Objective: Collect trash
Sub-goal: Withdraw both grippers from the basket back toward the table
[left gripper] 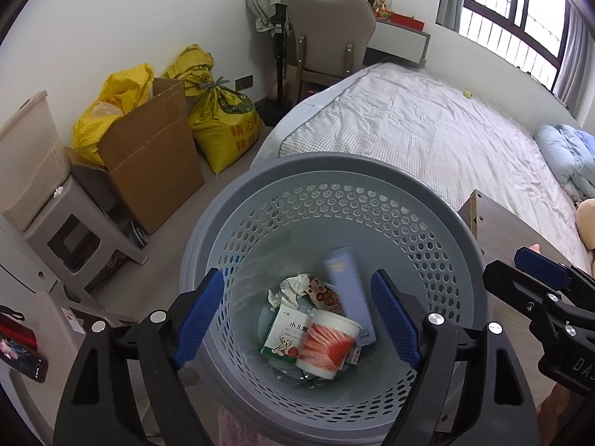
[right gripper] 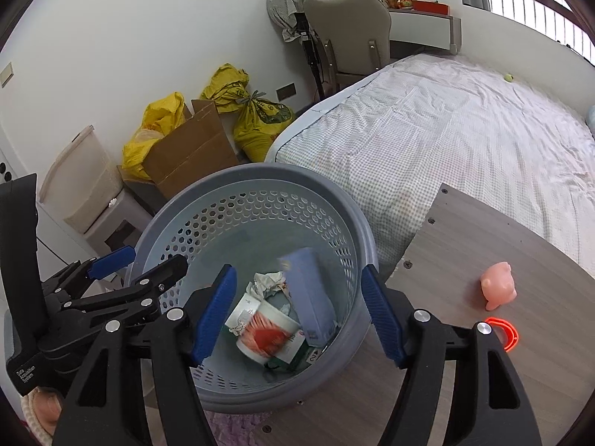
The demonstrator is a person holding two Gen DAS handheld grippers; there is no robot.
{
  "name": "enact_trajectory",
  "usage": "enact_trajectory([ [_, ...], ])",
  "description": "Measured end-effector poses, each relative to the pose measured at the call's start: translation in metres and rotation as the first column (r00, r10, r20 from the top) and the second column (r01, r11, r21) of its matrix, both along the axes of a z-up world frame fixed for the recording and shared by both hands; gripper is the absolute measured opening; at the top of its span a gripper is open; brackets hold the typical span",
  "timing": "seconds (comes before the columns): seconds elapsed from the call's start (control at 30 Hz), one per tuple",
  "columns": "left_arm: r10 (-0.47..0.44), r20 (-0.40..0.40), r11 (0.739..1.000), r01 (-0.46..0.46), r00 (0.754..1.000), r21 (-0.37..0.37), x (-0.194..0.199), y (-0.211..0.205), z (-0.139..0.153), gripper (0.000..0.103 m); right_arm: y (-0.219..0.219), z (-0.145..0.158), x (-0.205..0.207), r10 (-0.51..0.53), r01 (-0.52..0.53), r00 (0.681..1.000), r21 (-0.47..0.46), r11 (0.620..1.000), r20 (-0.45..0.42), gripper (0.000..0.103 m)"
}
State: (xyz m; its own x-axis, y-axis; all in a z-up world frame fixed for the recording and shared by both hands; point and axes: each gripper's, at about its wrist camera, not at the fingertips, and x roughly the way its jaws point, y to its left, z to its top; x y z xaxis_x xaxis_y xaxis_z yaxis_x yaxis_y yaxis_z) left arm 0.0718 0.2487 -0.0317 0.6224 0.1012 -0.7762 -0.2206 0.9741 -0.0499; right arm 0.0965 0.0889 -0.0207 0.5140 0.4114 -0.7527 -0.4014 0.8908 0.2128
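While both grippers, left [left gripper: 297, 316] and right [right gripper: 297, 312], hang wide open and empty, the bin [left gripper: 461, 260] fills lower centre. Inside, the cup [left gripper: 327, 342], carton [left gripper: 282, 338] and box [left gripper: 346, 286] look light and crushable; I'd pinch edges gently.

Pretty clearly a bedroom in somebody's home. Most of the right side is taken up by a bed [left gripper: 427, 126] covered in a wrinkled checked sheet, with a light blue duvet [left gripper: 569, 152] bunched at one end. A padded chair [left gripper: 327, 41] is pushed up to a white desk [left gripper: 401, 33] by the barred window [left gripper: 520, 11]. Household clutter is stacked along the wall: yellow sacks [left gripper: 223, 126], a cardboard box [left gripper: 156, 156], plastic drawers [left gripper: 29, 156].
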Motion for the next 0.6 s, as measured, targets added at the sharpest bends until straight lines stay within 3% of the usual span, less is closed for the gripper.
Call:
enact_trajectory([
  [0.6, 0.01, 0.021, 1.0, -0.01, 1.0, 0.01, -0.016, -0.003, 0.012, 0.084, -0.01, 0.008, -0.016, -0.022, 0.022, 1.0, 0.01, 1.0, 0.015, 0.067],
])
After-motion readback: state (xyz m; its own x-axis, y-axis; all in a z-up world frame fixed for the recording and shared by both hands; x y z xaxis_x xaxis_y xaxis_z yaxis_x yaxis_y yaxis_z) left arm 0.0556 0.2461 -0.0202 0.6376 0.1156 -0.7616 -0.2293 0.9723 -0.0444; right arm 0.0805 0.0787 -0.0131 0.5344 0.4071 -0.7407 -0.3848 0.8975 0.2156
